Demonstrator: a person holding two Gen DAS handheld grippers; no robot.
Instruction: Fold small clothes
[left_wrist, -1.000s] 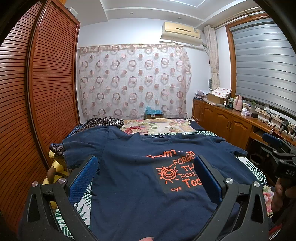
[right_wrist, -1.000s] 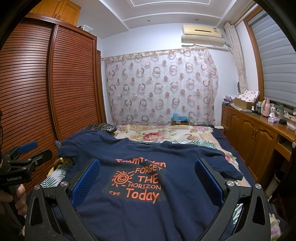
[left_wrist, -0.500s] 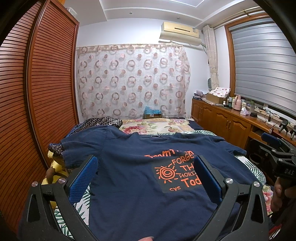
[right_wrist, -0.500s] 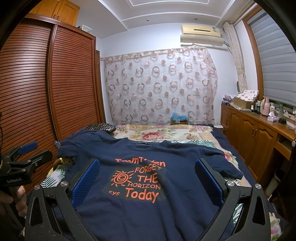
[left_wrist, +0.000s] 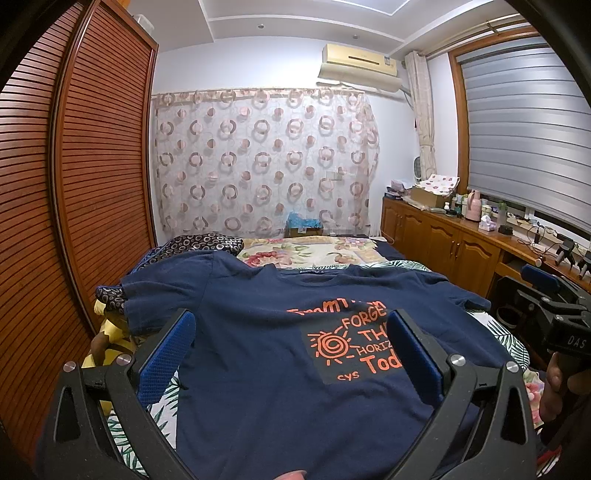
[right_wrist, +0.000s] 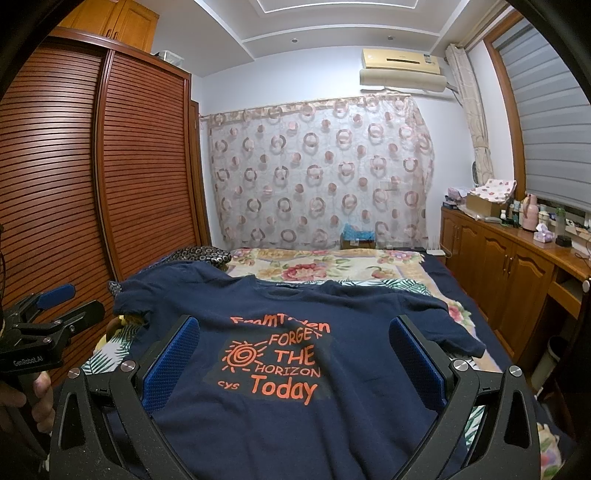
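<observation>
A navy T-shirt (left_wrist: 258, 354) with an orange sun and lettering lies spread flat, front up, on the bed; it also shows in the right wrist view (right_wrist: 347, 317). Its collar points away from me and both sleeves lie out to the sides. My left gripper (left_wrist: 291, 332) is open and empty, held above the shirt's near left part. My right gripper (right_wrist: 295, 339) is open and empty above the shirt's near middle. The right gripper also shows at the right edge of the left wrist view (left_wrist: 546, 291), and the left gripper at the left edge of the right wrist view (right_wrist: 55, 306).
The bed (right_wrist: 454, 306) has a leaf-print sheet and a floral blanket (right_wrist: 325, 262) beyond the shirt. A slatted wooden wardrobe (right_wrist: 74, 184) stands on the left. A wooden cabinet (right_wrist: 517, 258) with bottles and boxes runs along the right. A patterned curtain (right_wrist: 317, 166) hangs behind.
Both grippers have tilted or risen very slightly; the shirt sits a little lower in the views. The shirt itself has not moved and both grippers stay open.
</observation>
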